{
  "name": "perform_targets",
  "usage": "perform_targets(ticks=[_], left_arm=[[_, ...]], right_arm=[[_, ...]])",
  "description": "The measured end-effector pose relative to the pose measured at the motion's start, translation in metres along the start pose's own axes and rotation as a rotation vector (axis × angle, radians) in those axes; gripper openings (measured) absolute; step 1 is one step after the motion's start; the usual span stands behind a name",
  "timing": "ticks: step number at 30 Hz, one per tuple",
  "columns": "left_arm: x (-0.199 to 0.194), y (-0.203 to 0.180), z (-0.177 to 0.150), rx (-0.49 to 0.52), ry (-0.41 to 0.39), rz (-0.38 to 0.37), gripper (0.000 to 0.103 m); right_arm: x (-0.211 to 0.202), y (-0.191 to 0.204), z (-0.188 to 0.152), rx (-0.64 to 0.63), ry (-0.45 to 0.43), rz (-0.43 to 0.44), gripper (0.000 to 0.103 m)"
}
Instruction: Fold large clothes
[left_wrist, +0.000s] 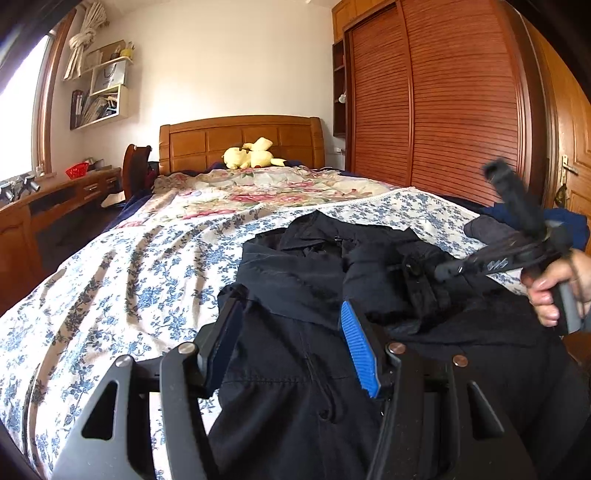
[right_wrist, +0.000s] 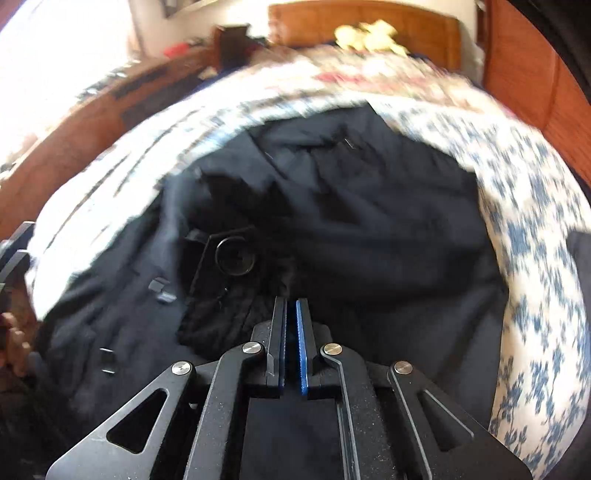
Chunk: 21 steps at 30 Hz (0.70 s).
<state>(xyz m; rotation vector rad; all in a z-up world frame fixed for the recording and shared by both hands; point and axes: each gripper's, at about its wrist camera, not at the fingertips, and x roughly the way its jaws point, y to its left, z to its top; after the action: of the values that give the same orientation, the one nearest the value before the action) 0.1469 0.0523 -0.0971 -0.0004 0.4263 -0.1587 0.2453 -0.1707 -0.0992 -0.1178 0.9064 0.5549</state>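
- I'm looking at a bedroom: a bed (left_wrist: 110, 280) under a rumpled white cover with blue flowers, a panelled wooden headboard (left_wrist: 242, 142), a yellow plush toy (left_wrist: 251, 155) by it, and a ribbed wooden wardrobe (left_wrist: 436, 110) on the right
- The black jacket (left_wrist: 325, 295) lies crumpled on the near part of the cover, smooth woven cloth with a zip and a round black button
- My left gripper (left_wrist: 291, 325) stands about half open over the jacket's edge, ribbed blue pads showing; cloth lies between the fingers, but I can't make out a pinch
- My right gripper (right_wrist: 291, 314) has its blue pads together, down against dark folds; whether cloth is caught I cannot tell, that view is smeared
- A hand (left_wrist: 550, 291) grips its handle, cut off at the frame edge
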Motion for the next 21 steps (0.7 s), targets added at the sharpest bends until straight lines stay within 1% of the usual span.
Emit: perform_targets(ticks=[4,7,11,13,16,21], left_arm=[[-0.002,0.009,0.003,-0.024,-0.003,0.011,0.055],[-0.003,0.014,0.004,-0.028,-0.005,0.021,0.055],[-0.002,0.02,0.003,-0.042,-0.004,0.025,0.055],[-0.001,0.021,0.003,-0.048,0.0,0.019,0.055],[0.001,0.018,0.003,-0.043,0.003,0.006,0.055],[0.004,0.0,0.002,-0.021,0.015,-0.038,0.055]], right_arm=[[-0.029,0.04,0.013,-0.05,-0.057,0.096,0.002],[-0.046,0.072,0.012,-0.103,-0.075,0.16,0.002],[-0.061,0.099,0.004,-0.138,-0.085,0.194,0.002],[-0.065,0.102,0.001,-0.143,-0.097,0.175,0.002],[-0.069,0.096,-0.002,-0.148,-0.114,0.108,0.002],[-0.073,0.069,-0.008,-0.103,-0.124,0.013,0.004]])
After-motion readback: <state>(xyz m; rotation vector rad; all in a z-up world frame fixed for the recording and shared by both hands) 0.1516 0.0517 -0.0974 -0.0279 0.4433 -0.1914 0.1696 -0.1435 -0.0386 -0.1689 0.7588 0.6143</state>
